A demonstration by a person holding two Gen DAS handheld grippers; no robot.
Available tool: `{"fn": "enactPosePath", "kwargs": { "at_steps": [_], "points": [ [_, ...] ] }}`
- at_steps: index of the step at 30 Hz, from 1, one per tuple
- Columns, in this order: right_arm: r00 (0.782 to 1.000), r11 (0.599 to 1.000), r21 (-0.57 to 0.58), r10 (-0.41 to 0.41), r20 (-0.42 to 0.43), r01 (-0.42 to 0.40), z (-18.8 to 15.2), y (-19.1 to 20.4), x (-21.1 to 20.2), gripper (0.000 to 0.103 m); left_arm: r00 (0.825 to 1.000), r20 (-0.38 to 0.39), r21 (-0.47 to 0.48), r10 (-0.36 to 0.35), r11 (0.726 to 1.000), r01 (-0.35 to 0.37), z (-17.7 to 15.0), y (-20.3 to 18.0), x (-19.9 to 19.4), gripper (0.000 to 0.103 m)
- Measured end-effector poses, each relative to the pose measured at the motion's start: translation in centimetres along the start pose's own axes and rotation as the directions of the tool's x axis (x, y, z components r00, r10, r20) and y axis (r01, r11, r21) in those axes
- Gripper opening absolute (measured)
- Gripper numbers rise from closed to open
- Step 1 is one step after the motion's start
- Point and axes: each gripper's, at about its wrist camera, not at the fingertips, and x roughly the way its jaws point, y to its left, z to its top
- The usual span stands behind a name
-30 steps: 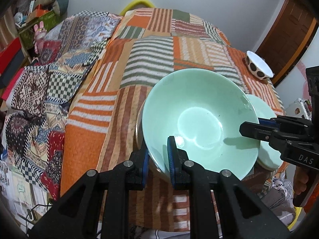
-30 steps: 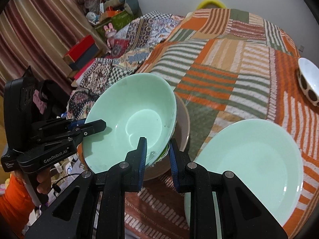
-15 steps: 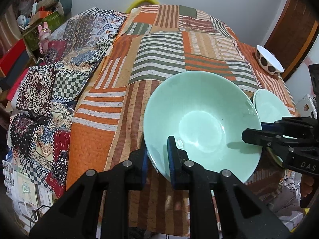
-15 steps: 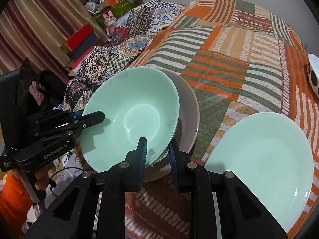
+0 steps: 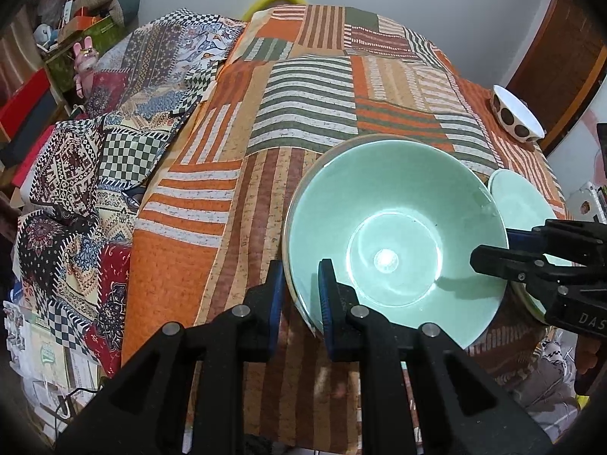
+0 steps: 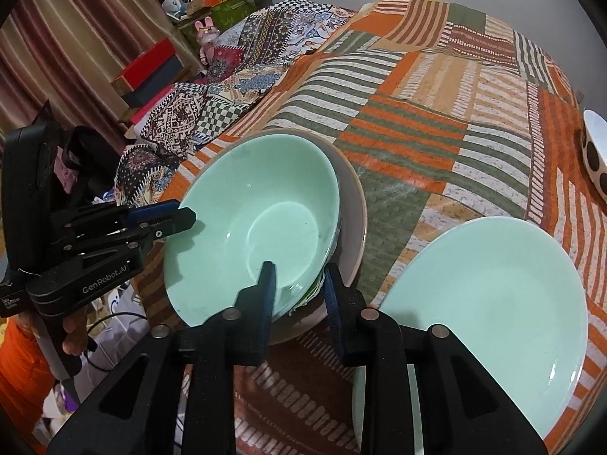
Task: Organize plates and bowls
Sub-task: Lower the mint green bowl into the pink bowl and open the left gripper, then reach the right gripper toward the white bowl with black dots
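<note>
A large mint-green bowl [image 5: 394, 227] [image 6: 258, 220] rests inside a wider beige plate [image 6: 351, 204] on the patchwork tablecloth. My left gripper [image 5: 300, 292] straddles the bowl's near rim with its jaws a little apart; it also shows in the right wrist view [image 6: 167, 220]. My right gripper [image 6: 297, 288] straddles the opposite rim with jaws slightly parted; it also shows in the left wrist view [image 5: 493, 250]. A flat mint-green plate [image 6: 489, 299] [image 5: 519, 201] lies just right of the bowl.
A white bowl with brown spots [image 5: 516, 113] [image 6: 595, 151] sits near the table's far right edge. The striped tablecloth [image 5: 322, 94] covers the table. A patterned blanket [image 5: 95, 144] hangs off the left side. Boxes and toys [image 6: 212, 11] crowd the far left.
The green bowl has come down from a tilted, lifted pose and now sits level in the beige plate. Both grippers' jaws have loosened around its rim.
</note>
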Motion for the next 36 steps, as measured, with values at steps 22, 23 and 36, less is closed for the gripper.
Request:
{"fn": "enactPosePath", "kwargs": {
  "at_steps": [22,23,36],
  "points": [
    [0.961,0.986,0.104,-0.154,0.23,0.133,0.2,-6.6,-10.2,0.047,0.978,0.188,0.065,-0.088,0.995,0.077,4.2,-4.7,-7.1,0.038],
    [0.958,0.983,0.122,-0.164,0.236,0.138,0.2,-7.1,-10.7,0.047,0.975,0.199,0.072,-0.099,0.994,0.087,4.6,-5.4,-7.5,0.041],
    [0.899,0.903,0.367,-0.337,0.28,0.224,-1.6,-19.1,-17.1,0.047,0.965,0.199,0.118,-0.171,0.982,0.15,9.2,-12.9,-6.3,0.057]
  ]
}}
